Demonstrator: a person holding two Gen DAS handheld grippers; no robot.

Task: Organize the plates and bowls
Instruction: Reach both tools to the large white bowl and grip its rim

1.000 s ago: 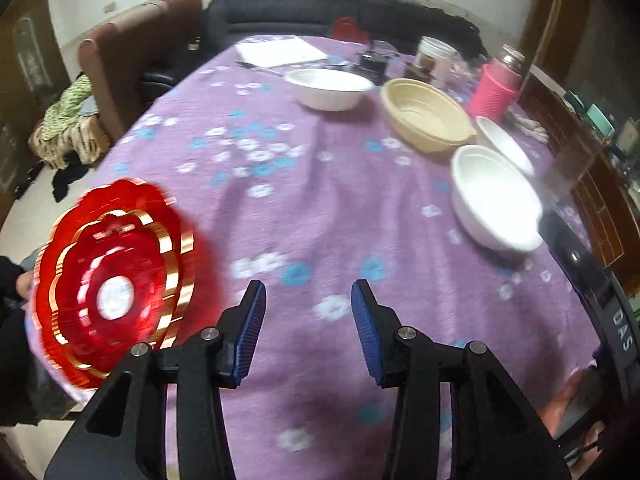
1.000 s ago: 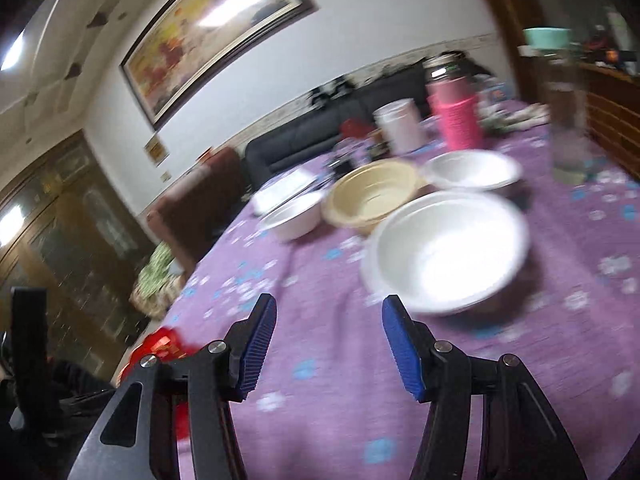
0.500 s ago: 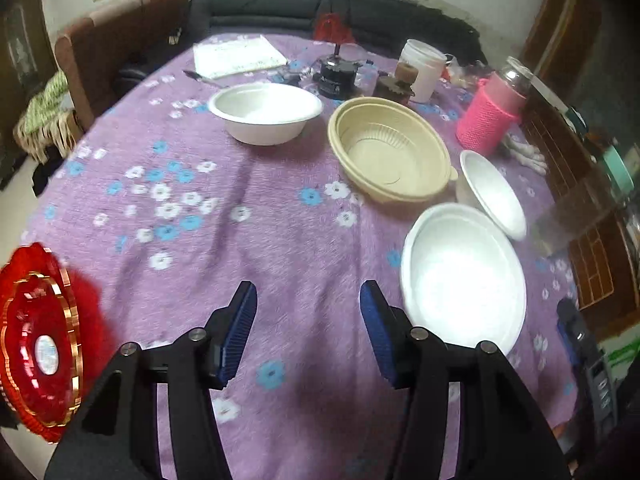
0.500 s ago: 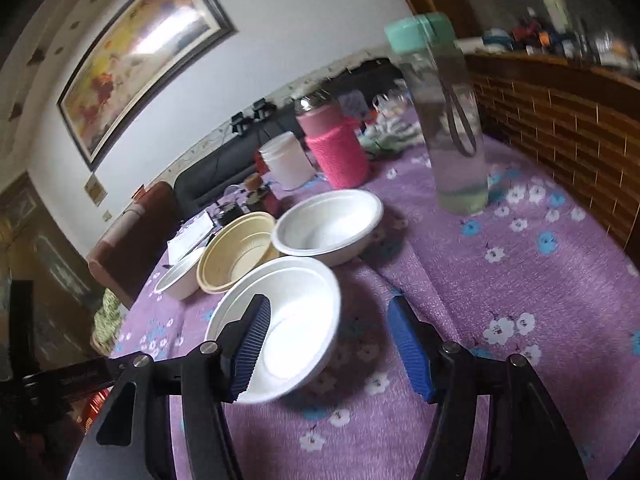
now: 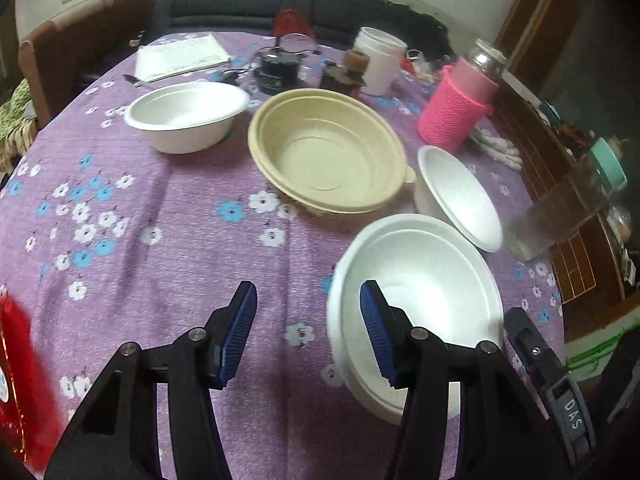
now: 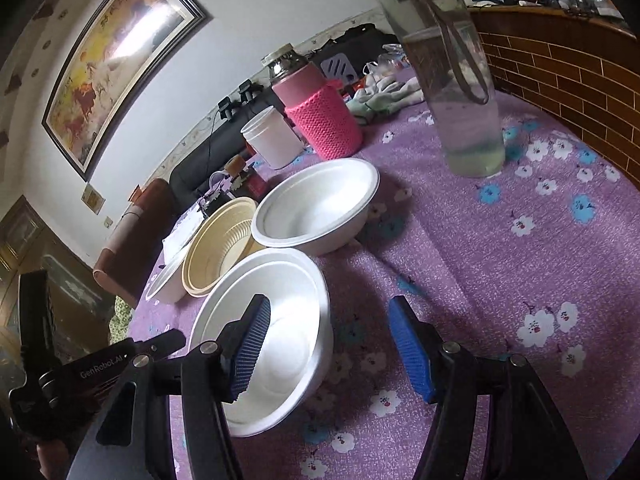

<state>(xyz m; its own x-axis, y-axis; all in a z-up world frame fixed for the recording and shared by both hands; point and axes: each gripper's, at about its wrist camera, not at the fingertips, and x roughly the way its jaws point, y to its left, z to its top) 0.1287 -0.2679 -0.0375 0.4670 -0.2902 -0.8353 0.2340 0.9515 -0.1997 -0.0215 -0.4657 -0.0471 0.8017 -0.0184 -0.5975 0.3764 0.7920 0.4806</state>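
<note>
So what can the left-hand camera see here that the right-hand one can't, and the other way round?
Only the left wrist view shows the red plate at the table's near-left edge and the whole far white bowl.

Only the right wrist view shows the framed painting and the full water bottle.

Both show the nearest white bowl, the beige bowl, the smaller white bowl, the pink-sleeved jar and the purple flowered tablecloth.
</note>
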